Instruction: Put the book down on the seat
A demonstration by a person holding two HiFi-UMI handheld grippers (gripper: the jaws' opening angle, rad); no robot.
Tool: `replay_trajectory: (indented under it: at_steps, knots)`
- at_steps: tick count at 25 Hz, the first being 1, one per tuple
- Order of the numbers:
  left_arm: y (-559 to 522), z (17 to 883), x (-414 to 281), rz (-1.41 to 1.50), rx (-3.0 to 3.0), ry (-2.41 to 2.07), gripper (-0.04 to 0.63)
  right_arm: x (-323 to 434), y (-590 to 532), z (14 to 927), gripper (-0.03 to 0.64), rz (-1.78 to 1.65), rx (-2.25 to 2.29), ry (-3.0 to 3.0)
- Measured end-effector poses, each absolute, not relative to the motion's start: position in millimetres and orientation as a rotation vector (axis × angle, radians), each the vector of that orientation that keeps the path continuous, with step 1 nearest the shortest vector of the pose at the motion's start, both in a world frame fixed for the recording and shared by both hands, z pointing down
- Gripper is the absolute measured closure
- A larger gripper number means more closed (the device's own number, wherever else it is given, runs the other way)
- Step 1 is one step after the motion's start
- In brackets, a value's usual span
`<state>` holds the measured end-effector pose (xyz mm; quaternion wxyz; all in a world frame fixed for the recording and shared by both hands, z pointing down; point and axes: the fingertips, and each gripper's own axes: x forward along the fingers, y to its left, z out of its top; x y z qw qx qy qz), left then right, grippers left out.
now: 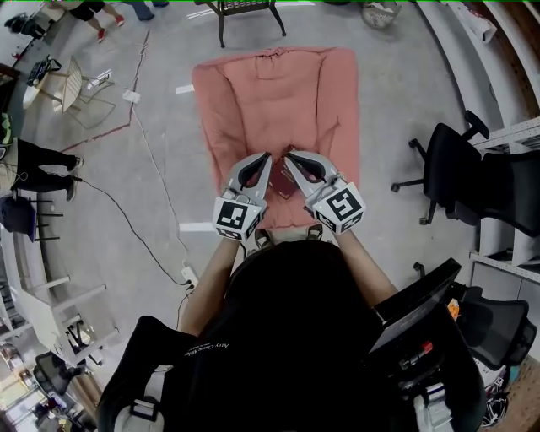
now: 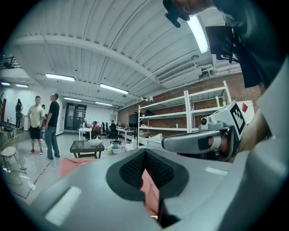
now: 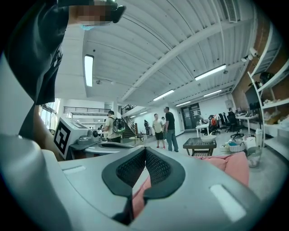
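Observation:
A dark red book (image 1: 283, 182) shows in the narrow gap between my two grippers, over the front part of the pink cushioned seat (image 1: 278, 93). Whether it lies on the seat or is pinched between the gripper bodies I cannot tell. My left gripper (image 1: 267, 158) and my right gripper (image 1: 288, 156) point forward side by side, tips nearly touching. In the left gripper view the left gripper (image 2: 144, 152) is shut, with pink cushion showing below the pads. The right gripper (image 3: 145, 150) is also shut, nothing between its pads.
Black office chairs (image 1: 460, 173) stand to the right. A dark low table (image 1: 246, 10) sits beyond the seat, a wire chair (image 1: 74, 86) at far left. A cable (image 1: 152, 169) runs along the floor. People (image 3: 168, 128) stand in the distance; shelving (image 2: 189, 113) lines the brick wall.

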<state>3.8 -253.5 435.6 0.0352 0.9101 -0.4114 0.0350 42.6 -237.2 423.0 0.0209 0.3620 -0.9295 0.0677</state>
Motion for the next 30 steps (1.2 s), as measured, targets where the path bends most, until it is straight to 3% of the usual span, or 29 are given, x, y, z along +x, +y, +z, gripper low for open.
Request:
replay_trajectory:
  at_steps: [30]
  knots:
    - [-219,456,-8,0.179,2.8,-1.252,0.597,29,-211,451,0.598,0.277,1.097,-2.833]
